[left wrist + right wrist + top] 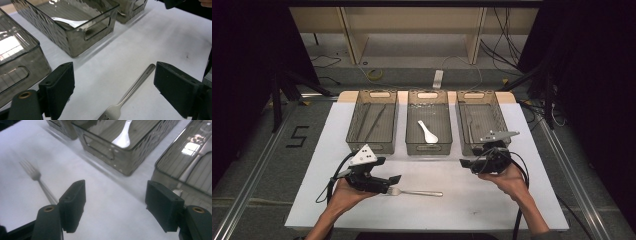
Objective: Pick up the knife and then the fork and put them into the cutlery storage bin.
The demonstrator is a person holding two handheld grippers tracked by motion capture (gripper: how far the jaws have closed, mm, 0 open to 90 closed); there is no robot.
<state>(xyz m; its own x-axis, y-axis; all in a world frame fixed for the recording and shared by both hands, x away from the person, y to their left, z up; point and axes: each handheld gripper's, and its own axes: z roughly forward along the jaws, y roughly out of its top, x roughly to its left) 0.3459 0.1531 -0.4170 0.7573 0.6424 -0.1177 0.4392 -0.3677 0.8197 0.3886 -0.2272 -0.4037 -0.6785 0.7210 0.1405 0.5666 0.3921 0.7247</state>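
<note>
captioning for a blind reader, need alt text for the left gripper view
A metal fork lies flat on a white table between the left gripper's two open black fingers, untouched by either, tines nearest the camera. Three smoky clear plastic bins stand in a row behind it.

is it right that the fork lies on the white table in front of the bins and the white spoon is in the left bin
Not quite. The fork does lie on the white table in front of the bins, but the white spoon is in the middle bin, not the left one. The high view shows it.
</note>
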